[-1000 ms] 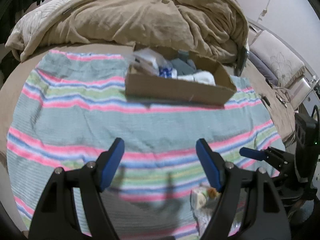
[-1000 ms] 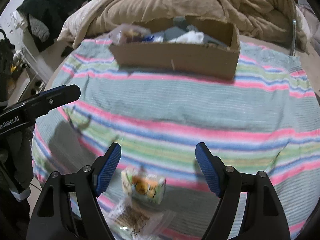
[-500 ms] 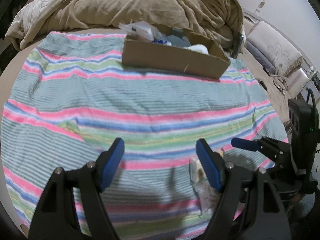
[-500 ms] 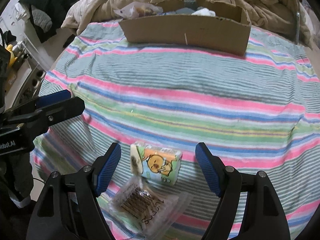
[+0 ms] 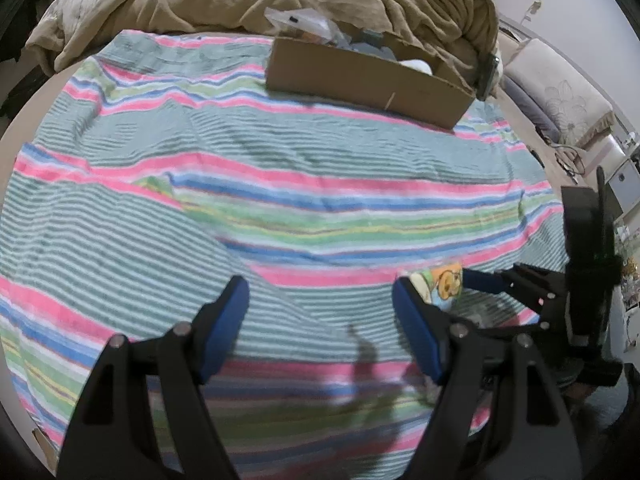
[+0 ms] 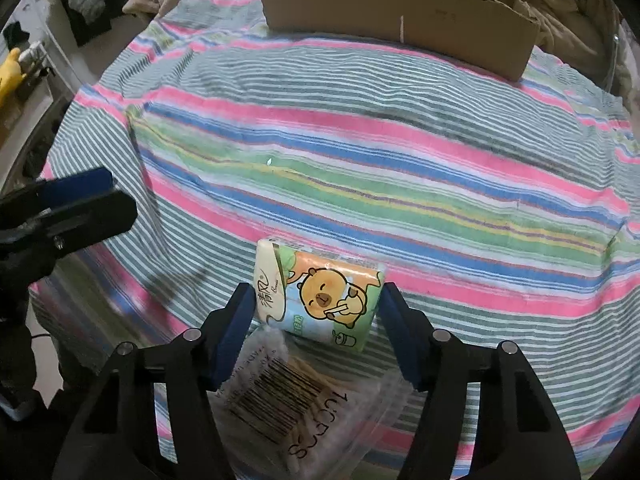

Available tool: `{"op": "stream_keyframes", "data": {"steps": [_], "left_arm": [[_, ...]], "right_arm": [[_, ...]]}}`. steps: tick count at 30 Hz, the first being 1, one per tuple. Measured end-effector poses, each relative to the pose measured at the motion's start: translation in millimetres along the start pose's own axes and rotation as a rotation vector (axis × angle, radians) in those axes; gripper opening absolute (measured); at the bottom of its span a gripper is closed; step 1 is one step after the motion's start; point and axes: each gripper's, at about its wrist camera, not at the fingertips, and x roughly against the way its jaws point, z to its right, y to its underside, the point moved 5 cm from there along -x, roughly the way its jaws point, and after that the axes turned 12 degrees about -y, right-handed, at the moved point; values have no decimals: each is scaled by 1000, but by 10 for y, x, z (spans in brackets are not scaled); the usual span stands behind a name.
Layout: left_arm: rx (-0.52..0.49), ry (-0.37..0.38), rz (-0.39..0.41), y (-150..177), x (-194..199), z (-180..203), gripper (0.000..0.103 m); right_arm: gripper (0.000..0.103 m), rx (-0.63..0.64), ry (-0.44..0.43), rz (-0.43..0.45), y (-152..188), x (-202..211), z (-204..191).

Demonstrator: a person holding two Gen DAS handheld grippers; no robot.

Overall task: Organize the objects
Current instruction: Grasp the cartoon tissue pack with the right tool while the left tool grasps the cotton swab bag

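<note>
right gripper [image 6: 318, 300] jaws straddle tissue pack [image 6: 320, 294], contact unclear; left gripper [image 5: 320, 312] wide, empty.

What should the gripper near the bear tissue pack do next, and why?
Probably close the right gripper on the tissue pack. Its open fingers already sit on either side of the pack, which lies on the striped blanket partly over a plastic bag. The cardboard box waits beyond.

Glossy plastic-wrapped tissue pack [image 6: 320, 294], matt corrugated cardboard box [image 6: 400, 12], striped terry-cloth towel [image 6: 360, 140], crinkly clear plastic bag [image 6: 296, 404]
</note>
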Motion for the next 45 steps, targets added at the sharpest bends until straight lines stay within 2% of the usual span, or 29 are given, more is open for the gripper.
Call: {"op": "stream_keyframes", "data": {"steps": [1,2,4,6,9,13,14,15,17,21,23,31,34,36,38,45], "left_arm": [[-5,1,-1,19,0,17,76],[-10,2,-1,26,-1,30,76],[-25,9,-2,47,3,83,76],[-53,20,-4,73,1,173,76],[-92,42,-17,112,-24,307,76],[-142,59,-33,178,-54,471,76],[-149,59,-34,189,-52,482,76],[-153,58,-34,200,-44,490,76],[-151,55,-31,217,-26,472,76],[-135,40,-27,244,9,395,75],[-127,19,-24,249,17,339,75],[-94,36,-23,295,16,200,76],[-89,42,-24,296,10,178,76],[-90,43,-25,293,8,178,76],[-96,43,-26,294,3,190,76],[-141,69,-37,308,-21,377,76]], "right_arm": [[62,-2,-3,9,3,22,9],[49,-2,-2,24,2,62,22],[41,-14,-11,49,2,138,60],[24,-21,2,71,10,212,114],[19,-33,9,99,45,310,198],[20,-49,-9,100,65,305,251],[25,-49,-20,99,73,302,224],[43,-48,-27,99,62,287,212],[66,-41,-47,102,61,262,165],[66,-12,-65,77,63,158,49],[66,0,-50,57,44,79,8],[66,28,23,29,21,-70,-56],[59,39,36,49,13,-32,-80],[46,40,30,70,0,30,-73],[41,30,16,90,-8,101,-38],[39,-4,49,119,44,247,157]]}}
